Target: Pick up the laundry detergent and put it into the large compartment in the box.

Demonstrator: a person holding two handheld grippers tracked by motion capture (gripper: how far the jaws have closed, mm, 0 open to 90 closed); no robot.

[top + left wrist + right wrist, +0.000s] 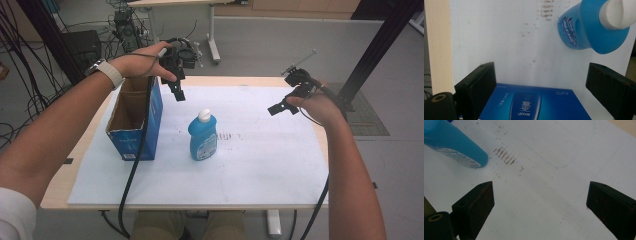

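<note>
White sheeting covers the light wooden worktop (60,192), with grey floor, cables and a second table leg behind it. At mid-frame of the high view a blue detergent bottle (202,136) with a white cap stands upright on the sheet, just right of an open blue carton (134,120) at left of centre; the two stand apart. The left gripper (178,93) hangs above the carton's far right corner, upper centre-left, its jaws spread with nothing between them; its own view looks down on the carton's blue side (534,105) and the bottle (589,32) at upper right. The right gripper (281,107), at right of centre, hovers well apart from the bottle, jaws likewise spread and empty. The step in hand is judged an approach before any grasp. The next move probably calls for one gripper to descend around the bottle's body and close, likely for placing it into the carton.
</note>
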